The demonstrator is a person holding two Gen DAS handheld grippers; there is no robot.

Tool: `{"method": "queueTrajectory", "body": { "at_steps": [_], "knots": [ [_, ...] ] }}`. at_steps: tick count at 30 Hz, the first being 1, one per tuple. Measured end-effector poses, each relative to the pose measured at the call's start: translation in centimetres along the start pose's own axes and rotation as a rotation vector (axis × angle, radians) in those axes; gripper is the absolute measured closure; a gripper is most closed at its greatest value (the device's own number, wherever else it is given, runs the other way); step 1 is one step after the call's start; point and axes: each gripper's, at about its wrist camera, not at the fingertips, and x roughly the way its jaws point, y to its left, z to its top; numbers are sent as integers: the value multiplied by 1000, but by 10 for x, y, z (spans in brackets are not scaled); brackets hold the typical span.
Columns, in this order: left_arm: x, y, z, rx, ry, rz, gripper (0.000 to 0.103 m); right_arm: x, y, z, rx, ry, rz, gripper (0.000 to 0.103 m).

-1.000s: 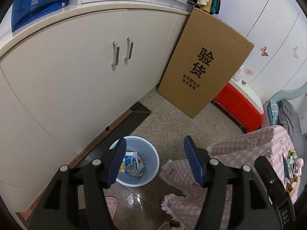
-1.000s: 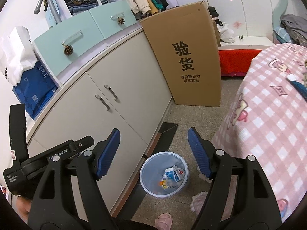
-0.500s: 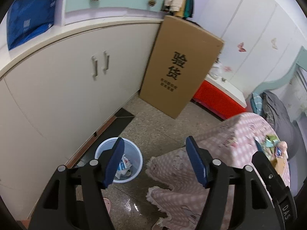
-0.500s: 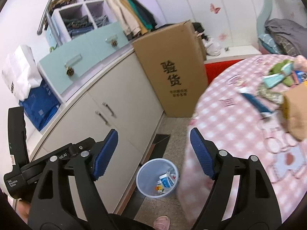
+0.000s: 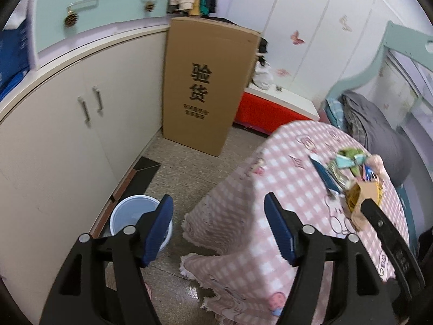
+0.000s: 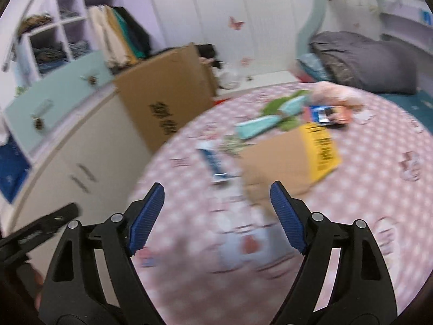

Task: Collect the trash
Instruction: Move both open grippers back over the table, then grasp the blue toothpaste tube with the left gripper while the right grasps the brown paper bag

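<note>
Below, pale blue bin contents hidden, left gripper and right gripper spread, empty.

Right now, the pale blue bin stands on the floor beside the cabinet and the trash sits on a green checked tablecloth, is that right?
Not quite: the tablecloth is pink checked, as the left wrist view shows. The pale blue bin does stand beside the cabinet, and the trash sits on the cloth.

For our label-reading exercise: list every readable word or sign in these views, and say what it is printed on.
"验货": large black characters on the tall cardboard box.
Two smaller lines beneath them: too small to read.
Black print on the yellow side of the small box on the table: blurred, unreadable.
</note>
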Motion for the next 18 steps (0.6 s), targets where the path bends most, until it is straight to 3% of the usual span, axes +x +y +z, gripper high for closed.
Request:
{"method": "queueTrajectory", "body": {
  "at_steps": [3, 10, 11, 12, 14, 18],
  "knots": [
    [6, -13, -2, 18, 14, -12, 34, 6, -21, 5, 1, 7, -52, 24],
    [24, -36, 7, 39, 40, -32, 34, 29, -34, 10, -42, 59, -77, 24],
    [27, -40, 7, 46, 45, -36, 34, 29, -35, 10, -46, 58, -76, 28],
    [29, -43, 8, 51, 48, -39, 34, 29, -35, 9, -54, 54, -71, 41],
    [34, -50, 8, 62, 55, -42, 34, 32, -37, 9, -68, 64, -77, 59],
    [43, -62, 9, 73, 70, -57, 34, 34, -40, 10, -80, 77, -52, 87]
  ]
}}
